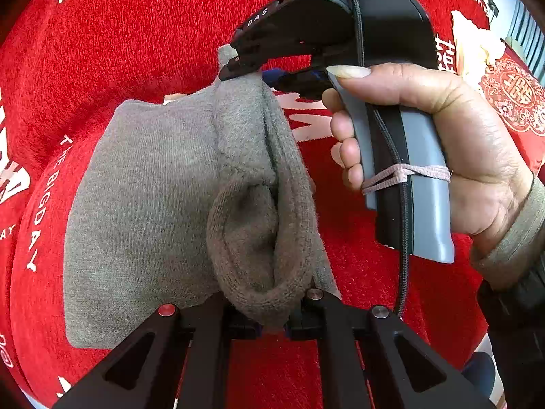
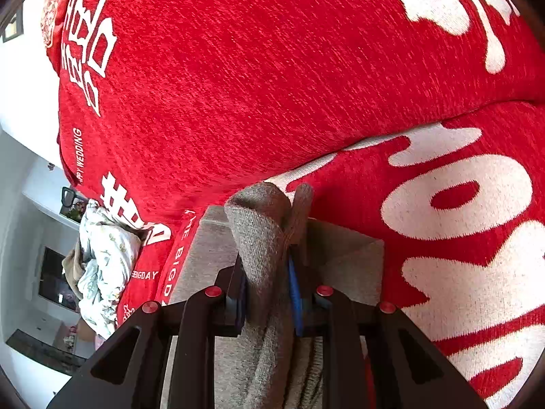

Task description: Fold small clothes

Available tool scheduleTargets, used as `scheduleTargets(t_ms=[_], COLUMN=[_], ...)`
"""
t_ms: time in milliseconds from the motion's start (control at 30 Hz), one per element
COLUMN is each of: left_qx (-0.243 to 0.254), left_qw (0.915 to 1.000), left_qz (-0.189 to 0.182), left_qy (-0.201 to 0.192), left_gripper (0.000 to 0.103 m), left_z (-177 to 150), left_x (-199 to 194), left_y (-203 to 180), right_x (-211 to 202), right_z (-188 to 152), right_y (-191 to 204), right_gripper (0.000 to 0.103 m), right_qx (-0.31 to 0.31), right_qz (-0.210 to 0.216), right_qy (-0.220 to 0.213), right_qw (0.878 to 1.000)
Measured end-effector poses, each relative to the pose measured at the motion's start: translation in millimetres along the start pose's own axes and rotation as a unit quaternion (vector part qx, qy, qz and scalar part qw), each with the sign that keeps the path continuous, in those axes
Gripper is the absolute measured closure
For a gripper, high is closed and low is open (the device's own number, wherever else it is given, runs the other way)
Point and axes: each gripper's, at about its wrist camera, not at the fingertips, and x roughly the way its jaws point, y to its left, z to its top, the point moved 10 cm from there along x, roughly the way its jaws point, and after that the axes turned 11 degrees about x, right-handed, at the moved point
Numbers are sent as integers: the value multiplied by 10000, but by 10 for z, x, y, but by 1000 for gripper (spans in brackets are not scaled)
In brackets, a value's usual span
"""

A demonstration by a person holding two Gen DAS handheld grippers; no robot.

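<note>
A small grey knitted garment (image 1: 143, 204) lies on a red cover (image 1: 119, 41) with white lettering. Its right edge is lifted into a thick fold with the fleecy inside showing. My left gripper (image 1: 272, 329) is shut on the near end of that fold. At the far end of the fold, my right gripper (image 1: 252, 71) pinches the cloth, with a person's hand (image 1: 442, 143) around its handle. In the right wrist view the right gripper (image 2: 269, 293) is shut on a bunched strip of the grey garment (image 2: 259, 235), which rises between its blue pads (image 2: 295, 293).
The red cover (image 2: 272, 68) drapes over a cushioned seat and backrest. A crumpled pale floral cloth (image 2: 102, 259) sits at the left in the right wrist view. A white cloth (image 1: 473, 44) and a round red emblem (image 1: 514, 92) lie at the far right in the left wrist view.
</note>
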Motion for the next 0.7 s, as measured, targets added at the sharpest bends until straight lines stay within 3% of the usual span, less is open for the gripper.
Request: scheduleTargets(t_ms=[433,533,700], left_qx=[-3,-245,-487], left_qw=[10000,9994,9980], left_qz=[-26,-223,-134], left_qy=[3,-102,-371], left_gripper=[94,94,94], left_z=[-40,-7,43], left_x=[-1,-136,-478], left_y=[-7,111,335], right_x=[-33,-67,-146], right_z=[9,-13,-45], right_y=[-139,58,581], right_gripper=[81,81,81], right_qx=[173,94,-326], right_qz=[2,190,580], right_qy=[-58,-49,-43], right_qw=[9998,9998,9978])
